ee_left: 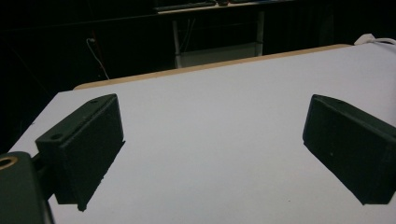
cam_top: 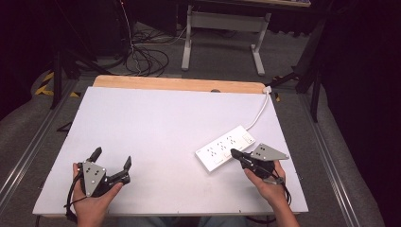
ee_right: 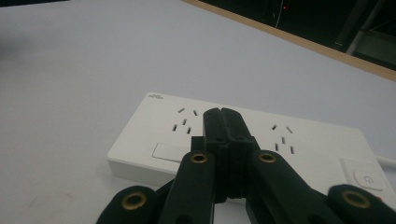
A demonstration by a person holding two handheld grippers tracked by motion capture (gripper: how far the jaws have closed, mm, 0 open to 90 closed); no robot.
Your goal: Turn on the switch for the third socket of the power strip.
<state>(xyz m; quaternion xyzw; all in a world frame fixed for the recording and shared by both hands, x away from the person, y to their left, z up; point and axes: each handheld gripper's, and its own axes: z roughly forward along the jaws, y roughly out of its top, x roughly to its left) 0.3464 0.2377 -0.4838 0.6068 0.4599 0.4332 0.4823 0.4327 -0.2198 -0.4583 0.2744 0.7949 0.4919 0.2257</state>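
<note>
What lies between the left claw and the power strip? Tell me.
Bare white tabletop. In the high view, nothing sits between the open left claw and the power strip; the left gripper view shows plain surface between its jaws.

Looking down and forward from above onto the whole white-topped, wood-edged bench (cam_top: 156, 118), while skimming low across its bare surface between the left black two-jaw tool (ee_left: 212, 154), and hovering close over the white plastic power strip (ee_right: 154, 128) behind the right black two-jaw tool (ee_right: 221, 114), also seen from above.
</note>
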